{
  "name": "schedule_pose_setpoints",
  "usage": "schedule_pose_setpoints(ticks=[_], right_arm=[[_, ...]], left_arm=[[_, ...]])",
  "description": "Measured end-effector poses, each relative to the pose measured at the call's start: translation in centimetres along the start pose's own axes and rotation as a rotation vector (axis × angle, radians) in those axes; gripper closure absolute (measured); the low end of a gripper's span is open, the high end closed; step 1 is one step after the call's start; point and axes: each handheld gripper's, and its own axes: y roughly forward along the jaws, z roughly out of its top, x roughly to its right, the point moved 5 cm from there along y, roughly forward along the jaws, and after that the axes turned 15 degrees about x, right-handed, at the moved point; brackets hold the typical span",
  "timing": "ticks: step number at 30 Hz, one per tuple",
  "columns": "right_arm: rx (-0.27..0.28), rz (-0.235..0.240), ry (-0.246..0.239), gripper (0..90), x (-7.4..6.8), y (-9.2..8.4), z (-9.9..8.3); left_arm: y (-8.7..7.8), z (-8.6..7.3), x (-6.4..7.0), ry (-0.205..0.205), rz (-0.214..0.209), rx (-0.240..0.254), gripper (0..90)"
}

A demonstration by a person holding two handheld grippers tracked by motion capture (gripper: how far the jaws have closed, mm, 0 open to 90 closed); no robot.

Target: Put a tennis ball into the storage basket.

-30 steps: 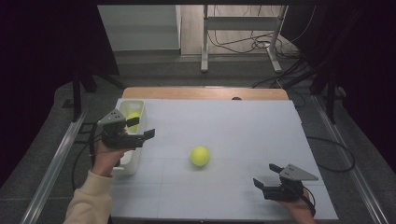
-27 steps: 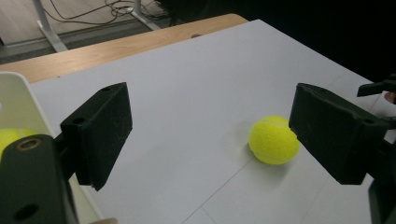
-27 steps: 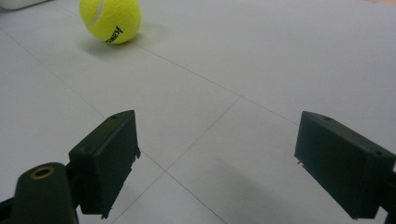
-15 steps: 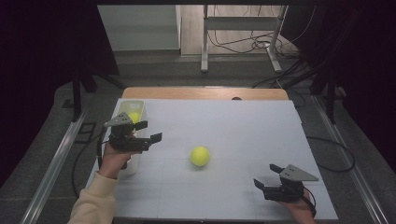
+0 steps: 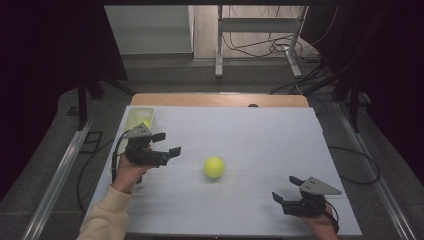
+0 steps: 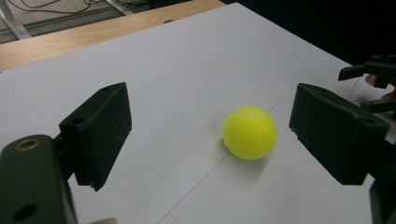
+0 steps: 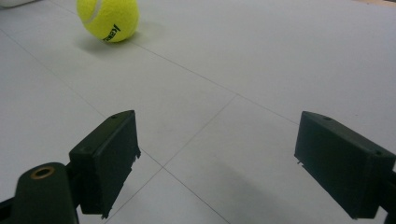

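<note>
Yellow tennis ball [image 5: 214, 167], white table [image 5: 250, 135], black claws.

Overhead light falls evenly on the white counter [image 5: 250, 130]; surroundings beyond its edges sit in deep dark. Soft shadow under the tennis ball [image 6: 250, 133]. High view grainy; near tongs slightly soft.

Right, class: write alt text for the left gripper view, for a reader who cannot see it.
A yellow tennis ball rests on a white table, ahead of the left gripper, whose two black jaws stand open and apart from it. A strip of bare wood edges the table's far side, and part of the right gripper shows at the right edge.
</note>
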Motion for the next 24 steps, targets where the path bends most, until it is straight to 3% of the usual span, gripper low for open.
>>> schedule_pose_setpoints(ticks=[24], right_arm=[[-0.009,-0.002,-0.01,14.0,0.0,-0.1,-0.1]], left_arm=[[1.9,-1.3,1.5,0.02,-0.039,-0.061,13.6]])
